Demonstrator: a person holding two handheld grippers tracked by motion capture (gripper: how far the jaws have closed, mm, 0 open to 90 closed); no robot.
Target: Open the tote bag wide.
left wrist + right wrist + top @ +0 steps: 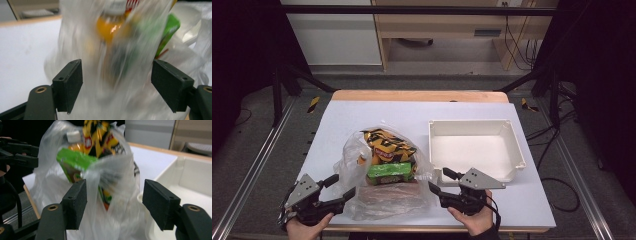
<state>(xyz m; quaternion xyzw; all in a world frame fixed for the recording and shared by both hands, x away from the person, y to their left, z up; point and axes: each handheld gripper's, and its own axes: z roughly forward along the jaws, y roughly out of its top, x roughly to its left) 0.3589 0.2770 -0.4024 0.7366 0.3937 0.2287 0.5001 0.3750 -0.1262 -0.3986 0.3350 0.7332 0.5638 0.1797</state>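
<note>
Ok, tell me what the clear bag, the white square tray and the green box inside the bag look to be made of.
Clear bag: thin plastic film, glossy; it crinkles and its contents show through.
White square tray: probably moulded rigid plastic, matte, with smooth walls and rounded corners.
Green box: likely printed cardboard, with sharp folded edges, though the look leaves it open.

From my left gripper view the plastic bag [117,62] smears with blur; I can't read its orange bottle [110,27]. The white tray [190,185] runs off the right edge.
</note>
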